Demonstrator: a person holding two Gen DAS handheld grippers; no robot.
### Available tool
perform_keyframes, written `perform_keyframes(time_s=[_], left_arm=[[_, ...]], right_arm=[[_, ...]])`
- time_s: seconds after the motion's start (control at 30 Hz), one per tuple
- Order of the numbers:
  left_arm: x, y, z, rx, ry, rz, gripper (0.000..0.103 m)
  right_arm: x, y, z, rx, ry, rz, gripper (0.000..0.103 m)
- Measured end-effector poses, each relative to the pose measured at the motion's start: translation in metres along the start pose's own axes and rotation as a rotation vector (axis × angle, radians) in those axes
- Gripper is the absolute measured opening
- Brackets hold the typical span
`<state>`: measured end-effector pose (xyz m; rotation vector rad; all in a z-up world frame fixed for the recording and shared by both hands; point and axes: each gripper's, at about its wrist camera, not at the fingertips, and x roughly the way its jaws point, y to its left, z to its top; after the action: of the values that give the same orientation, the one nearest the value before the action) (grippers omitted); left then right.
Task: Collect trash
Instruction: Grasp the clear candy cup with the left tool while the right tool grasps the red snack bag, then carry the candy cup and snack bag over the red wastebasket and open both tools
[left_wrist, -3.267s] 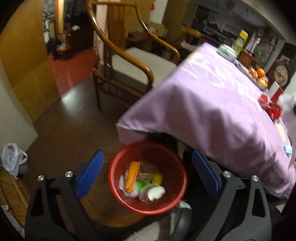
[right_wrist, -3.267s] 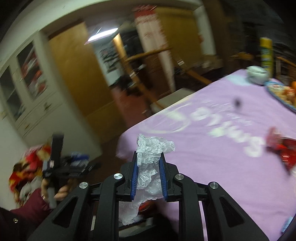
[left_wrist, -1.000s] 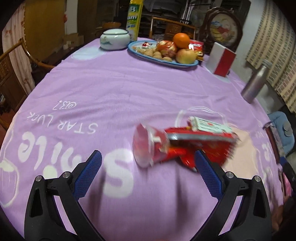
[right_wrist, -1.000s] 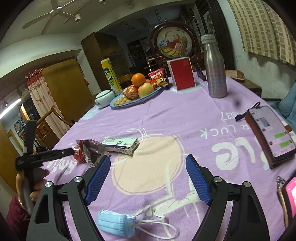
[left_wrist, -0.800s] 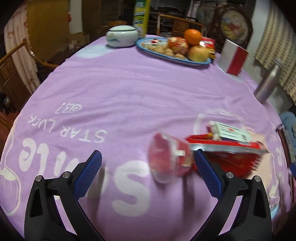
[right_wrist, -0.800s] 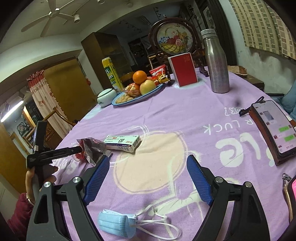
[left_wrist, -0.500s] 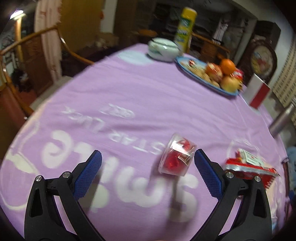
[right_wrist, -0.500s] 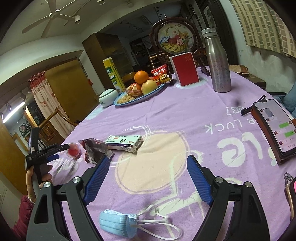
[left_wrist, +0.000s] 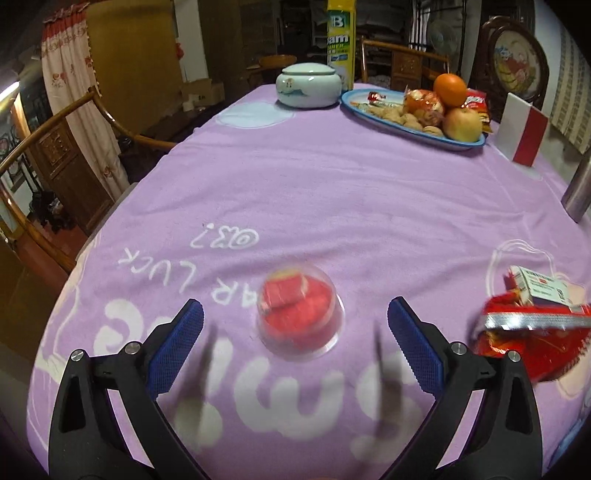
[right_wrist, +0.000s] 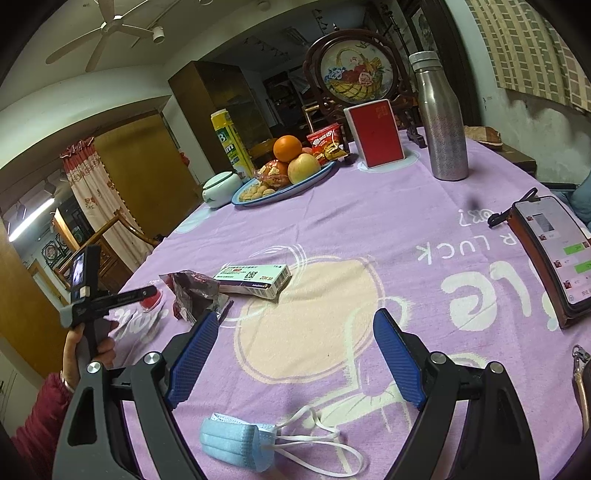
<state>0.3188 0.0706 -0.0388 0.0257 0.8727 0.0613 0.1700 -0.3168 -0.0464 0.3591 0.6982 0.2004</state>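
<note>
So the left gripper (left_wrist: 295, 332) sits at the bottom of its own view, jaws wide and holding nothing, with the little clear cup (left_wrist: 301, 319) lined up between the blue pads (left_wrist: 177, 347) but not touched by either. The cup lies tipped over on the purple cloth (left_wrist: 332, 192), mouth toward the camera, red stuff inside. Low right in that frame there's a red wrapper (left_wrist: 532, 339) with a small box (left_wrist: 543, 286) just behind it, touching or nearly so. Both are well right of the jaws.

In the right wrist view the left tool shows at mid left, held by a hand (right_wrist: 86, 349), its tip over the red cup. Moving right: the crumpled wrapper, then the box at centre. The right gripper (right_wrist: 295, 362) fills the bottom, also wide and empty, hovering over bare cloth. A blue mask (right_wrist: 236, 443) lies bottom centre, nearer the camera than the pads. A phone (right_wrist: 554, 251) is at the far right edge. I'd say that's not trash.

My read: this is the approach step on the cup. Next move probably needs the left tool lowered a bit so the pads straddle the cup's sides, then a gentle squeeze. Thin plastic, round and lying on its side, so it could roll or pop out. No bin is visible in either view.
</note>
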Motion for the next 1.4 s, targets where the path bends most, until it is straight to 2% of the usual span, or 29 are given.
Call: perform_keyframes(time_s=[0.07, 0.13, 0.2, 0.23, 0.3, 0.43, 0.5, 0.63, 0.77, 0.87, 1.0, 1.03, 1.07, 1.1, 1.13, 1.4], left_arm=[[0.008, 0.002, 0.005, 0.013, 0.022, -0.027, 0.095], [0.015, 0.003, 0.005, 0.01, 0.029, -0.038, 0.087], [0.026, 0.007, 0.003, 0.002, 0.081, -0.067, 0.067], [0.023, 0.008, 0.003, -0.002, 0.062, -0.063, 0.063], [0.021, 0.012, 0.003, -0.026, 0.057, -0.104, 0.055], [0.018, 0.017, 0.003, -0.049, 0.055, -0.133, 0.055], [0.012, 0.021, 0.003, -0.062, 0.039, -0.151, 0.055], [-0.002, 0.03, 0.006, -0.102, -0.009, -0.181, 0.055], [-0.009, 0.04, 0.007, -0.134, -0.035, -0.19, 0.055], [-0.009, 0.043, 0.008, -0.147, -0.033, -0.199, 0.055], [-0.011, 0.041, 0.008, -0.139, -0.033, -0.207, 0.055], [-0.01, 0.039, 0.008, -0.135, -0.033, -0.206, 0.055], [-0.01, 0.038, 0.009, -0.13, -0.032, -0.204, 0.055], [-0.01, 0.037, 0.008, -0.128, -0.031, -0.205, 0.055], [-0.01, 0.037, 0.008, -0.125, -0.03, -0.206, 0.055], [-0.009, 0.039, 0.007, -0.127, -0.031, -0.195, 0.055]], right_arm=[[0.001, 0.0, 0.0, 0.002, 0.002, 0.0, 0.085], [0.0, -0.001, 0.0, 0.004, 0.0, -0.001, 0.085], [0.001, 0.0, 0.0, 0.004, 0.0, -0.002, 0.085], [0.001, 0.0, 0.0, 0.004, 0.002, -0.002, 0.085], [0.002, 0.001, 0.001, -0.002, 0.005, -0.003, 0.085], [0.006, 0.013, 0.002, -0.031, 0.02, -0.065, 0.085], [0.014, 0.03, 0.01, -0.056, 0.07, -0.025, 0.085], [0.025, 0.079, 0.033, -0.153, 0.085, 0.031, 0.085], [0.065, 0.137, 0.044, -0.301, 0.134, 0.057, 0.085], [0.098, 0.162, 0.04, -0.401, 0.171, 0.03, 0.085], [0.131, 0.162, 0.029, -0.438, 0.209, -0.023, 0.084], [0.135, 0.159, 0.026, -0.436, 0.225, -0.031, 0.075], [0.139, 0.156, 0.023, -0.435, 0.246, -0.045, 0.055], [0.141, 0.154, 0.022, -0.437, 0.256, -0.05, 0.04], [0.142, 0.154, 0.021, -0.439, 0.26, -0.053, 0.015], [0.097, 0.163, 0.031, -0.439, 0.109, 0.009, 0.015]])
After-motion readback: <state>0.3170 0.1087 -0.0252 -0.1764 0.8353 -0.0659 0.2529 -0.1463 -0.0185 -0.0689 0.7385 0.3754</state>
